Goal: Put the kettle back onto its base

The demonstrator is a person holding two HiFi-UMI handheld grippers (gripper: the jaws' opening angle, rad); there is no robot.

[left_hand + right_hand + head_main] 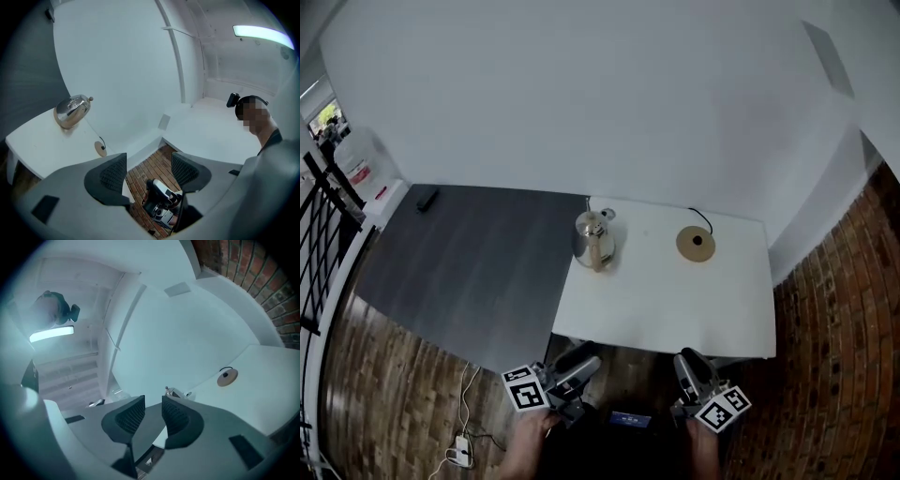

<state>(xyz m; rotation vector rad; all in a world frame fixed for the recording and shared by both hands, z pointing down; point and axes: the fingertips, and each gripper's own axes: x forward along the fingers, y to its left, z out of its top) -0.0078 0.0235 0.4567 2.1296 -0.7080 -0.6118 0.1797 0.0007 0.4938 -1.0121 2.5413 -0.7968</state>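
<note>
Head view alone shows whole table (pixel 675 309): kettle (pixel 594 239) at left edge near back-left corner, base (pixel 696 243) by back edge, right of middle, well apart.

Kettle upright, long axis vertical, wooden handle turned toward near edge. Spout hard to make out.

Your left gripper (pixel 146 169): jaws spread wide, released, nothing between. Only its view catches your right gripper (pixel 153 409) through gap.

Right jaws narrowly apart, released, empty. In that view kettle mostly hidden behind jaw, only top peeking.

You hold both tongs off near edge.
</note>
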